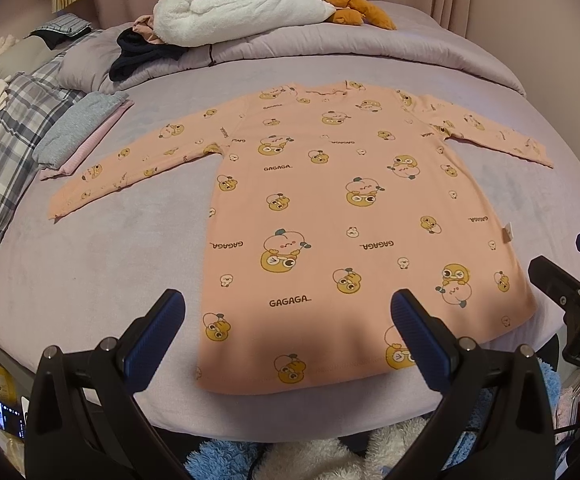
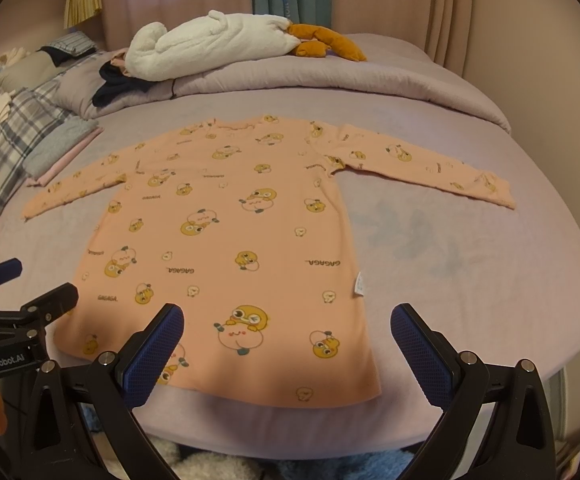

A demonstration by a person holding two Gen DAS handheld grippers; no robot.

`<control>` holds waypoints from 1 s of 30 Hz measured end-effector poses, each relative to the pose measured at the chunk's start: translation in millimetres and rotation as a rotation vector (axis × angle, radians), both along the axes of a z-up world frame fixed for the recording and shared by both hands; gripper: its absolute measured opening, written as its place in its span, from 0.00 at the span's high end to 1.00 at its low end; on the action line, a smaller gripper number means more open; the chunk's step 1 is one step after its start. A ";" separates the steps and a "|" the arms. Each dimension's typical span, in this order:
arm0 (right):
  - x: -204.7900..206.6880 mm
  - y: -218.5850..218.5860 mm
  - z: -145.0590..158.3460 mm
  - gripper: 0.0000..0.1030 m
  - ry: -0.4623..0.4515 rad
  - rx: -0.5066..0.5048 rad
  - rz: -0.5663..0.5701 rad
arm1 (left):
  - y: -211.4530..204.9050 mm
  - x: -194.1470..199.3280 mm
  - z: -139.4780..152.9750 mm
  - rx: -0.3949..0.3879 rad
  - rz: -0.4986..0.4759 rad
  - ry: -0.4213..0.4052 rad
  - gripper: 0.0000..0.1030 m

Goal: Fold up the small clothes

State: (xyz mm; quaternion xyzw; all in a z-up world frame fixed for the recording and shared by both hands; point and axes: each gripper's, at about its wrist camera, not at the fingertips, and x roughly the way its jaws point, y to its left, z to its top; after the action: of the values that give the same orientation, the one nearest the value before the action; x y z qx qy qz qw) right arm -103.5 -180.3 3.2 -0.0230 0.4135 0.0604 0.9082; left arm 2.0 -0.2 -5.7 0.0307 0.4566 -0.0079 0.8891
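A peach long-sleeved top (image 1: pixel 322 208) (image 2: pixel 226 240) with yellow cartoon prints lies flat on the lilac bed (image 1: pixel 102 248) (image 2: pixel 470 280), both sleeves spread out, hem toward me. My left gripper (image 1: pixel 288 314) hovers open above the hem's left half with nothing between its blue pads. Over the hem's right corner my right gripper (image 2: pixel 286 328) is also open and holds nothing. Each gripper shows at the edge of the other's view.
Folded grey and pink clothes (image 1: pixel 78 132) (image 2: pixel 60 146) sit left of the left sleeve, beside a plaid blanket (image 1: pixel 6 152). A rolled duvet (image 1: pixel 330 48) with a white and orange plush (image 1: pixel 246 4) and dark clothing (image 1: pixel 142 56) lies behind. Fluffy rug (image 1: pixel 290 456) below the bed's edge.
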 end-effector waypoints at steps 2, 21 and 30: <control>-0.3 -0.1 1.4 0.01 -0.001 -0.002 0.002 | -0.1 0.2 0.4 0.001 0.001 0.001 0.00; 0.0 1.6 2.8 0.01 0.001 -0.006 0.007 | -0.2 0.3 0.6 0.003 0.001 0.001 0.00; 0.2 1.5 3.1 0.01 0.003 -0.006 0.006 | 0.9 -0.7 0.5 0.009 0.004 -0.002 0.00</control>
State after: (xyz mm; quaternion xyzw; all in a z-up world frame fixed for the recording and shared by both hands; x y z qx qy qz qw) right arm -103.3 -178.8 6.3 -0.0268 0.4150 0.0622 0.9073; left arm 1.3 0.7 -5.2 0.0337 0.4560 -0.0038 0.8893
